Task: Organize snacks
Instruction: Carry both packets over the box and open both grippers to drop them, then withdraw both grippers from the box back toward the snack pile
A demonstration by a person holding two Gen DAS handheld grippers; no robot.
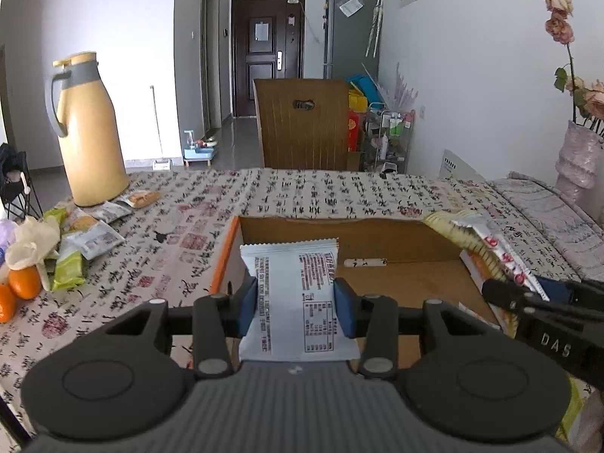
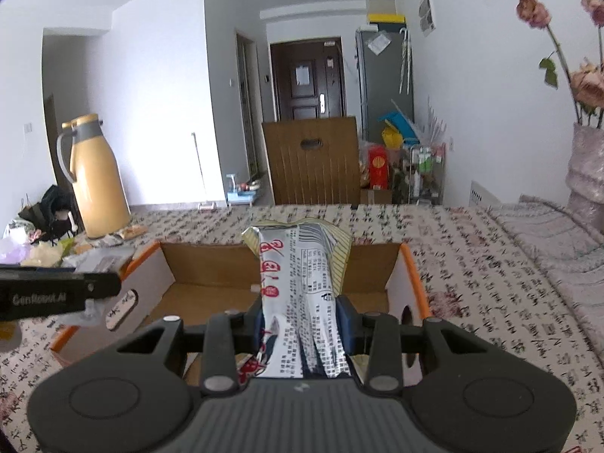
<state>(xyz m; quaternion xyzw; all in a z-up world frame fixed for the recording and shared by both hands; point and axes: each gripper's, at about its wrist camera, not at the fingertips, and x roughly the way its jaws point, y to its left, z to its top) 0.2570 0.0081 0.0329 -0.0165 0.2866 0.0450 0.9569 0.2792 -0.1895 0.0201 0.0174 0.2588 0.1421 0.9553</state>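
My left gripper (image 1: 296,304) is shut on a white snack packet (image 1: 298,294) printed with small text, held above the open cardboard box (image 1: 400,234). The right gripper (image 2: 302,324) is shut on a silver packet with red characters (image 2: 302,279), with a yellow-striped packet (image 2: 341,256) pinched behind it, also over the box (image 2: 196,260). In the left wrist view the right gripper (image 1: 528,288) enters from the right with those packets (image 1: 487,245). In the right wrist view, the left gripper's fingers (image 2: 94,287) show at the left edge.
A pile of loose snack packets (image 1: 87,234) and oranges (image 1: 22,283) lies at the table's left, beside a tall yellow thermos jug (image 1: 88,132). A vase of dried flowers (image 1: 577,151) stands at the right. A wooden chair back (image 1: 302,124) rises beyond the table's far edge.
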